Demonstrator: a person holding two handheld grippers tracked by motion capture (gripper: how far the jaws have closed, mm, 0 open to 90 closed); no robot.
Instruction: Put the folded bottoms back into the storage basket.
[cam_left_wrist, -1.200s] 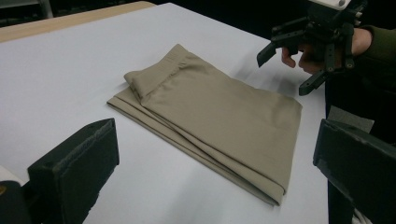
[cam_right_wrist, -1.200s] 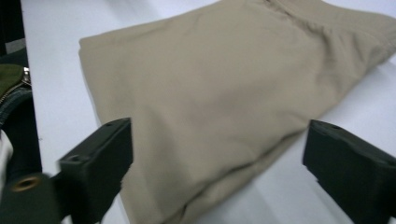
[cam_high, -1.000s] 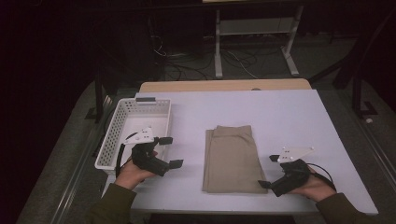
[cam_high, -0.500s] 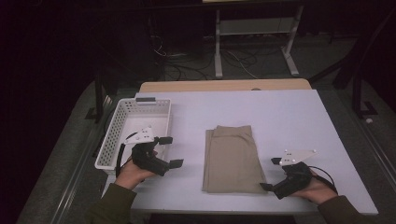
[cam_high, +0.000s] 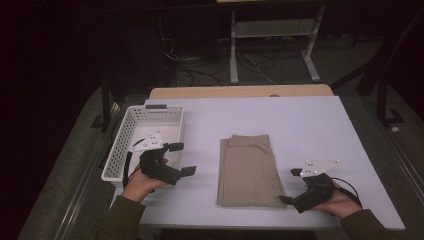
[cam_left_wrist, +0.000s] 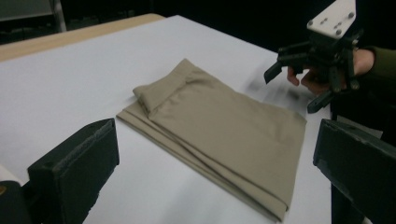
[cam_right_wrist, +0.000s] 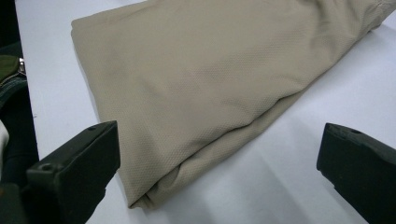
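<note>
The folded pants (cam_high: 247, 170) lie flat in the middle of the table (cam_high: 310, 125), and everything else sits around them. Their long side runs from you toward the far edge, with the waist end at the far side. A white basket (cam_high: 131, 130) sits well to the left of the pants. Your left gripper (cam_high: 179, 159) waits between the basket and the pants, near the pants but not touching them. Its jaws are wide apart and hold nothing, and they point at the pants' left side. Your right gripper (cam_high: 289, 185) is just beside the near right corner of the pants, so this hand is the closer one. Its jaws are wide apart too, with nothing in them. In the right gripper view the thick folded corner (cam_right_wrist: 144, 198) lies right in front of the jaws, a bit to the left. I think that corner is the easy one to grab, so slide your right gripper in low and straight at it.
</note>
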